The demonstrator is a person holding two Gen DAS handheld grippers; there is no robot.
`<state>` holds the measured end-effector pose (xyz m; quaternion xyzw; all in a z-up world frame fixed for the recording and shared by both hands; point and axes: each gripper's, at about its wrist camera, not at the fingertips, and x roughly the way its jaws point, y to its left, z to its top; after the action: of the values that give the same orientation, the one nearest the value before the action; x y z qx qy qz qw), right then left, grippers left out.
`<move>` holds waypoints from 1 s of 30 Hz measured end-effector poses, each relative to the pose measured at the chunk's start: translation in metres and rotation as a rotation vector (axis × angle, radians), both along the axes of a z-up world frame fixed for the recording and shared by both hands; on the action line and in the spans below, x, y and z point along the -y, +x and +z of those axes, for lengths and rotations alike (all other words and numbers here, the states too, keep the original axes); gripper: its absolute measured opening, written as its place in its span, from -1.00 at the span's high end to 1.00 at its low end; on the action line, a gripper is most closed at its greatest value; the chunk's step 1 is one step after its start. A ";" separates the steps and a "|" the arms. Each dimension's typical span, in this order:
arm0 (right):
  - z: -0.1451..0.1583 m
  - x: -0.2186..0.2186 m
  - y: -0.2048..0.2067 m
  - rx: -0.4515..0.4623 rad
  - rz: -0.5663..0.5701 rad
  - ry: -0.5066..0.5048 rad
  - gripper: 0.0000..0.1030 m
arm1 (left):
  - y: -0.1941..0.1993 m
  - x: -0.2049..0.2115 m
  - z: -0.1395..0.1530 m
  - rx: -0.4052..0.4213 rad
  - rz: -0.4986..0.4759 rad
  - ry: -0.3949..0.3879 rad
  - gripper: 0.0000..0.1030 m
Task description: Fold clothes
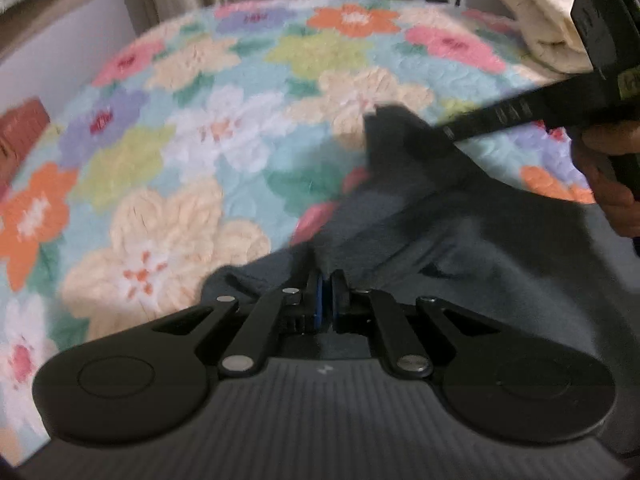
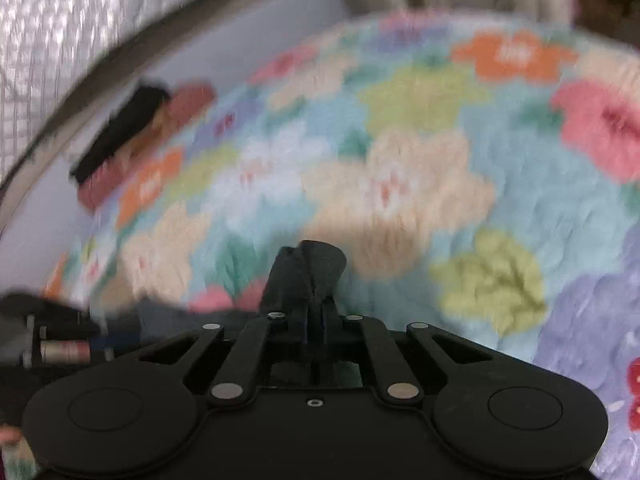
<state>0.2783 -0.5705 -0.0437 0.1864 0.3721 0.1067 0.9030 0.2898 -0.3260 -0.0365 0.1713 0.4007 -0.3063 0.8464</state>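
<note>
Both the left gripper (image 1: 326,280) and right gripper (image 2: 316,304) are clenched on a dark garment (image 1: 460,248), lifted unfolded over the flowered bedspread (image 1: 180,140); folding looks barely begun.

My black grippers w/ blue pads (image 1: 319,300), dark navy garment (image 1: 460,240) in my grip, quilt (image 1: 192,152) aqua w/ orange, pink, cream, lilac, lime flowers, cream folded blanket (image 1: 532,12), red-brown pillow (image 1: 20,128).
</note>
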 end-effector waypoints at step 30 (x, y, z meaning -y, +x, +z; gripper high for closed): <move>-0.015 0.072 -0.022 -0.007 -0.251 0.220 0.60 | 0.125 0.061 -0.018 -0.079 0.007 -0.202 0.94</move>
<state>0.2560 -0.6427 -0.0591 0.3297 0.3353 0.0327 0.8819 0.4146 -0.3865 -0.0546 0.0714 0.4014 -0.3486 0.8440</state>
